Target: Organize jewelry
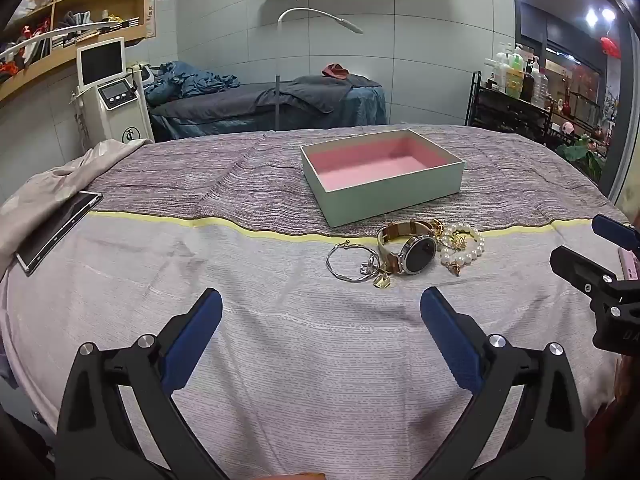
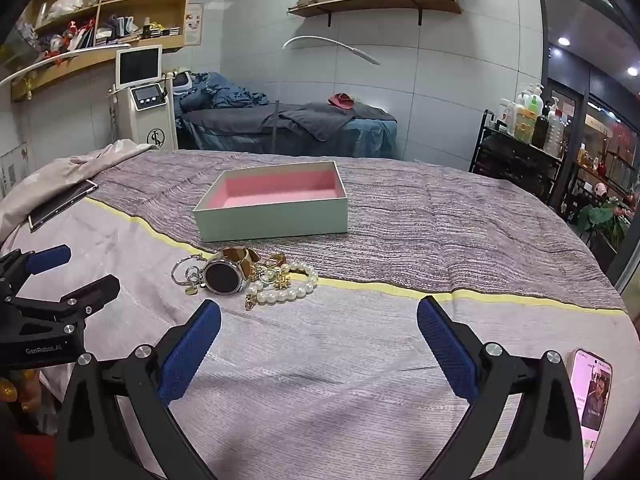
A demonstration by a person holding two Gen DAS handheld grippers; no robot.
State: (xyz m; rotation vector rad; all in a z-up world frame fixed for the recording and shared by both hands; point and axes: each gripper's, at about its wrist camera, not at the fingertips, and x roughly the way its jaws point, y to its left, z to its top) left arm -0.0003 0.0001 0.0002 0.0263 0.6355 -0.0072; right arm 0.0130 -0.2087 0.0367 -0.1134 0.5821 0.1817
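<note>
Both tools hang spread and empty above the bed (image 1: 280,360). The jewelry cluster, watch (image 1: 418,254) at its middle, lies just near of the open box (image 1: 384,196), ahead-right of the left tool (image 1: 320,308), ahead-left of the right tool (image 2: 319,316).

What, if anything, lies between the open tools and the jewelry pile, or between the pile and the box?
Nothing visible: bare bedspread separates the left tool from the jewelry pile; the open box sits just behind.

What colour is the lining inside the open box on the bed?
Pink, inside the pale green box; it shows best in the right wrist view.
</note>
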